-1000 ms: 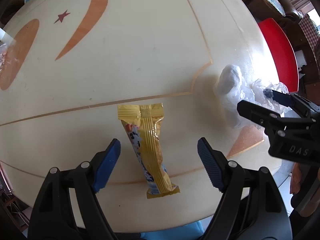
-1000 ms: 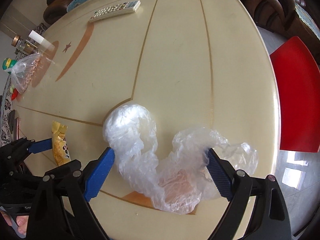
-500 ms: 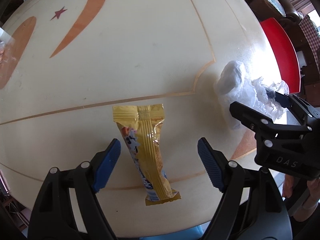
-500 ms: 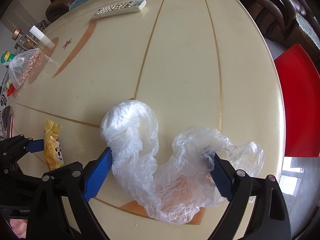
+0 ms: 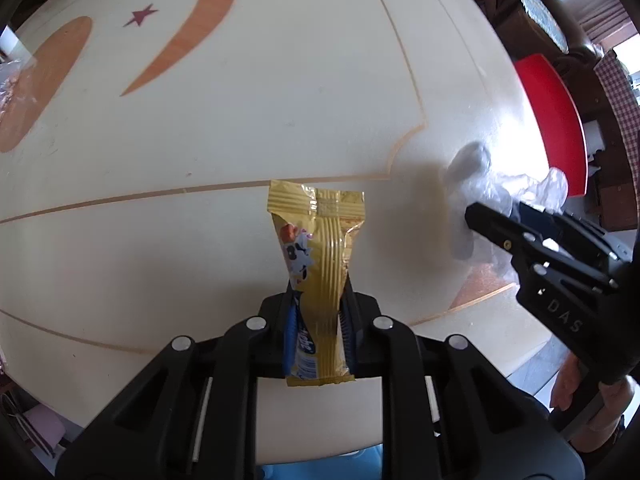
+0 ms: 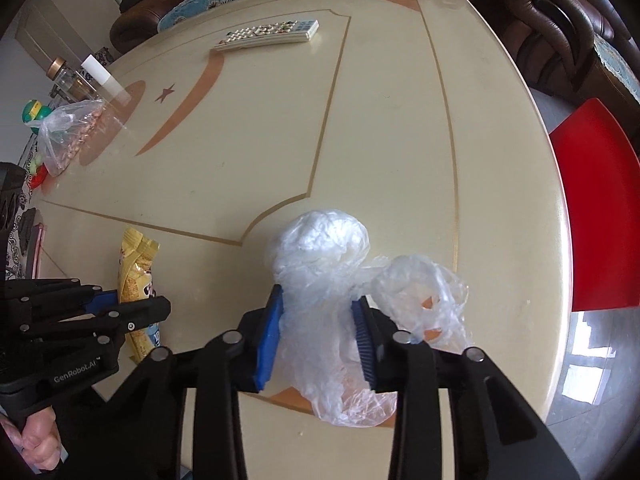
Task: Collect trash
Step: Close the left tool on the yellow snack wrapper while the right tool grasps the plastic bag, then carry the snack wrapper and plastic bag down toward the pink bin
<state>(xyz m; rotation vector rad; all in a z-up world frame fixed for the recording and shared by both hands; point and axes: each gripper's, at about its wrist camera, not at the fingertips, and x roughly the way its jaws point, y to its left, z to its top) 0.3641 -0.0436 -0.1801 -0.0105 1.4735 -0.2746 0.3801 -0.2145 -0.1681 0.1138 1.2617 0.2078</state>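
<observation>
**Both jaws now clamped on trash**

Left wrist: left gripper [image 5: 318, 320], spread wide a second ago, has clenched on the yellow wrapper [image 5: 316, 256], lower half pinched, at the desk [image 5: 240, 128] edge nearest the camera.

Right wrist: right gripper [image 6: 318, 334] has closed, grasping the plastic bag [image 6: 324, 276], right of the wrapper. Both look ready to lift.
</observation>
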